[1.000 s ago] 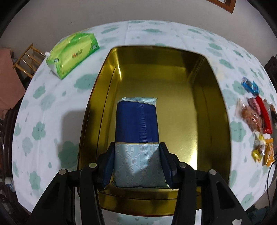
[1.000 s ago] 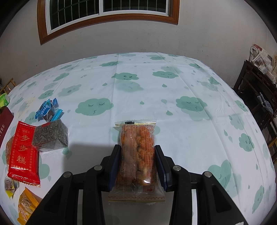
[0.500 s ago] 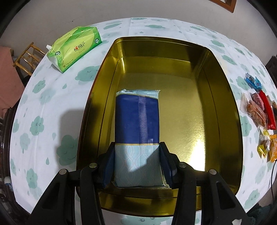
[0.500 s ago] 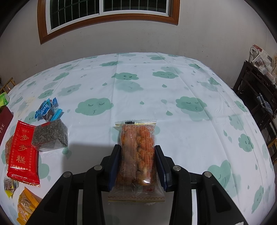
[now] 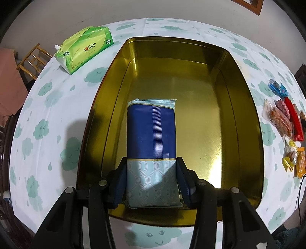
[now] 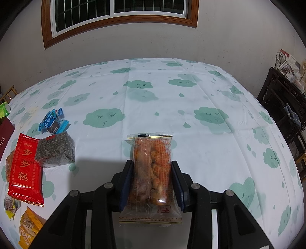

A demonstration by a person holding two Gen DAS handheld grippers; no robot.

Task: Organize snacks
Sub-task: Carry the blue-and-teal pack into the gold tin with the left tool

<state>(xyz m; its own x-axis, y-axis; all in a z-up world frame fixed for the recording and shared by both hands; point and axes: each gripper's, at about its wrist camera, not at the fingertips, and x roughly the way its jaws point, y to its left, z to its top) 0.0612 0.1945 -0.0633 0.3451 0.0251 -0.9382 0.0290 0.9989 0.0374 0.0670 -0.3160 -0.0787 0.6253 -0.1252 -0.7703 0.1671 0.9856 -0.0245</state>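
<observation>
Your left hand-held gripper [image 5: 152, 177] pinches a blue packet [image 5: 152, 145] at its pale lower end, over the gold tin [image 5: 246, 118] that fills the middle of the left wrist view; whether the packet touches the tin's floor you cannot tell. The tin sits on a worktop [image 5: 47, 118] covered with a white cloth printed with green clouds. A green tissue pack [image 5: 84, 48] lies at the upper left, and a heap of snacks [image 5: 286, 122] at the right edge. A wooden chair [image 5: 31, 59] stands beyond the worktop at the left.

Your right hand-held gripper [image 6: 152, 182] pinches a clear bag [image 6: 151, 168] of orange snack above the same cloth. At the left of that view lie a red pack [image 6: 24, 168], a dark bag [image 6: 54, 151] and blue candies [image 6: 52, 121]. A wood-framed window [image 6: 118, 13] sits in the plain wall at the top, and dark furniture [image 6: 285, 107] at the right.
</observation>
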